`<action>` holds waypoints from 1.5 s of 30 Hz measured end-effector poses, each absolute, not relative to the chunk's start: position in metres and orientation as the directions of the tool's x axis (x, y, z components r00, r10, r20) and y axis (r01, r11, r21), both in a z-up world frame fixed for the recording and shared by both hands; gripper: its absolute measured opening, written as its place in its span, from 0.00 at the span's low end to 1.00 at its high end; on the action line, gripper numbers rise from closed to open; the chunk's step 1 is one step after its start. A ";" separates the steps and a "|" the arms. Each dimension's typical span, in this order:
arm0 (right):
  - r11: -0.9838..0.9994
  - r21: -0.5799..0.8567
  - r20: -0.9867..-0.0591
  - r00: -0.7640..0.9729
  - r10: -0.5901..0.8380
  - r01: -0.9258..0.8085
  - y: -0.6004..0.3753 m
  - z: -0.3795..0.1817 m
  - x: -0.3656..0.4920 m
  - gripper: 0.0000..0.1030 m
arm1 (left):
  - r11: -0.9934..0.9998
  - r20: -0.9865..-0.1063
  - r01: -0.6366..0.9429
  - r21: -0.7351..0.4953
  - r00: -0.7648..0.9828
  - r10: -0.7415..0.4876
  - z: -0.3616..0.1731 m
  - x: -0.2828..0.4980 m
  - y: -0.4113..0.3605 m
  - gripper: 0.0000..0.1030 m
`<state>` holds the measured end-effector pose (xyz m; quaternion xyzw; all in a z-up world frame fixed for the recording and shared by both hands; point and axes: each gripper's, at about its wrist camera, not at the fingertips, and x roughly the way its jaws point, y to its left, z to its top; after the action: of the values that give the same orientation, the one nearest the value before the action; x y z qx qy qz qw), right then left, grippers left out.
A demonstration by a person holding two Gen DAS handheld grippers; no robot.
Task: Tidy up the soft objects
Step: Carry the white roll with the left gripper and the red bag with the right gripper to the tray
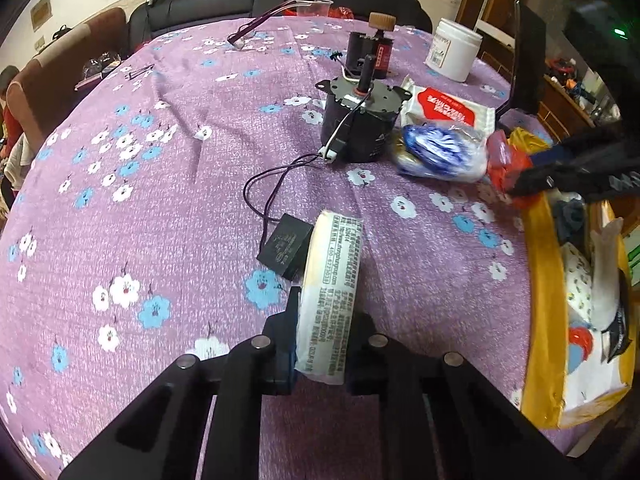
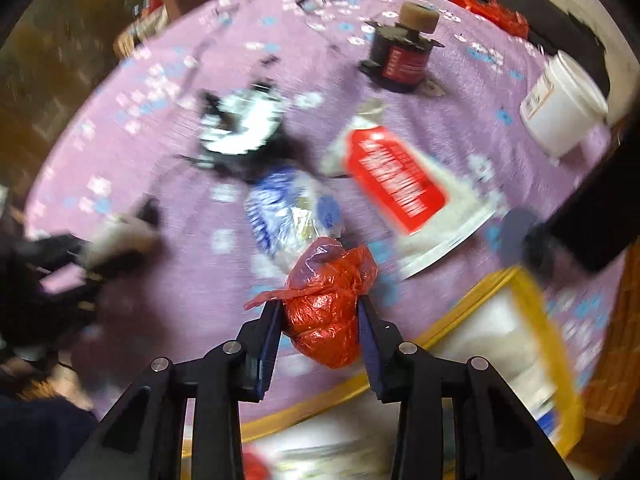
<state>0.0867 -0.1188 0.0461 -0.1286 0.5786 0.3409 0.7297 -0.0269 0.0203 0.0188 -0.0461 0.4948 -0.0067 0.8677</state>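
Observation:
My left gripper point(image 1: 322, 342) is shut on a white tissue pack point(image 1: 332, 288) with printed text, held above the purple floral tablecloth point(image 1: 160, 200). My right gripper point(image 2: 320, 320) is shut on a crumpled red plastic bag point(image 2: 326, 304) near the rim of the yellow box point(image 2: 472, 292). That bag point(image 1: 506, 160) and the right gripper point(image 1: 520, 186) also show in the left wrist view, above the yellow box point(image 1: 538, 320), which holds soft items. A blue-and-white plastic bag point(image 1: 440, 152) and a red-and-white wipes pack point(image 1: 444, 110) lie on the cloth.
A black motor point(image 1: 356, 124) with a wire and a small black capacitor point(image 1: 284, 246) sit mid-table. A second motor point(image 1: 370, 50), a white jar point(image 1: 454, 50), glasses point(image 1: 256, 28) and a clear cup point(image 1: 314, 6) stand farther back. A black stand point(image 1: 528, 60) rises at right.

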 end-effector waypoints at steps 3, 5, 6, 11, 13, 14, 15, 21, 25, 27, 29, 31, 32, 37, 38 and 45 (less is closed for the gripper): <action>0.730 0.294 -0.904 0.067 0.421 -0.617 -0.112 0.043 0.055 0.39 | 0.996 -0.858 -0.023 -0.090 0.510 -0.066 0.020 -0.031 0.018 0.14; 0.730 0.334 -0.892 0.051 0.450 -0.596 -0.108 0.038 0.037 0.39 | 0.997 -0.855 -0.001 -0.078 0.514 -0.066 0.023 -0.033 0.013 0.14; 0.735 0.349 -0.886 0.051 0.461 -0.581 -0.107 0.036 0.028 0.39 | 0.997 -0.852 0.011 -0.074 0.518 -0.069 0.024 -0.035 0.011 0.14; 0.756 0.404 -0.852 0.089 0.515 -0.514 -0.110 0.036 0.000 0.39 | 0.997 -0.847 0.060 -0.057 0.525 -0.080 0.030 -0.038 0.001 0.14; 0.765 0.415 -0.840 0.114 0.530 -0.492 -0.115 0.038 -0.007 0.39 | 0.995 -0.847 0.082 -0.048 0.524 -0.084 0.031 -0.039 -0.002 0.14; 0.770 0.419 -0.837 0.123 0.533 -0.481 -0.117 0.039 -0.009 0.39 | 0.995 -0.846 0.096 -0.039 0.526 -0.084 0.032 -0.039 -0.004 0.14; 0.774 0.425 -0.833 0.132 0.537 -0.469 -0.119 0.039 -0.012 0.39 | 0.993 -0.845 0.112 -0.030 0.528 -0.086 0.034 -0.040 -0.007 0.14; 0.797 0.434 -0.816 0.190 0.545 -0.420 -0.129 0.047 -0.026 0.39 | 0.984 -0.831 0.180 0.012 0.548 -0.090 0.046 -0.040 -0.012 0.14; 0.806 0.442 -0.807 0.218 0.550 -0.394 -0.132 0.052 -0.034 0.39 | 0.976 -0.827 0.216 0.036 0.554 -0.092 0.050 -0.043 -0.014 0.14; 0.809 0.445 -0.805 0.225 0.549 -0.385 -0.130 0.053 -0.034 0.39 | 0.973 -0.825 0.228 0.046 0.558 -0.092 0.051 -0.045 -0.013 0.14; 0.813 0.445 -0.804 0.231 0.548 -0.376 -0.128 0.054 -0.036 0.39 | 0.969 -0.822 0.239 0.054 0.562 -0.093 0.052 -0.047 -0.011 0.14; 0.815 0.446 -0.803 0.237 0.547 -0.370 -0.124 0.053 -0.036 0.39 | 0.967 -0.819 0.246 0.063 0.567 -0.090 0.052 -0.048 -0.009 0.14; 0.817 0.445 -0.803 0.240 0.545 -0.368 -0.123 0.054 -0.036 0.39 | 0.966 -0.817 0.248 0.069 0.569 -0.088 0.053 -0.049 -0.009 0.14; 0.822 0.441 -0.802 0.254 0.541 -0.359 -0.119 0.056 -0.038 0.39 | 0.962 -0.806 0.258 0.090 0.586 -0.082 0.056 -0.051 -0.004 0.14; 0.823 0.440 -0.802 0.256 0.540 -0.358 -0.119 0.056 -0.039 0.39 | 0.961 -0.805 0.260 0.091 0.588 -0.082 0.057 -0.052 -0.004 0.14; 0.827 0.436 -0.800 0.267 0.537 -0.356 -0.116 0.059 -0.039 0.39 | 0.959 -0.794 0.264 0.104 0.603 -0.080 0.060 -0.053 -0.001 0.14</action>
<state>-0.0395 -0.1162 0.0585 0.0844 0.5356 0.2820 0.7915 -0.0526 -0.0007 0.0596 0.1057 0.4352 -0.0966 0.8889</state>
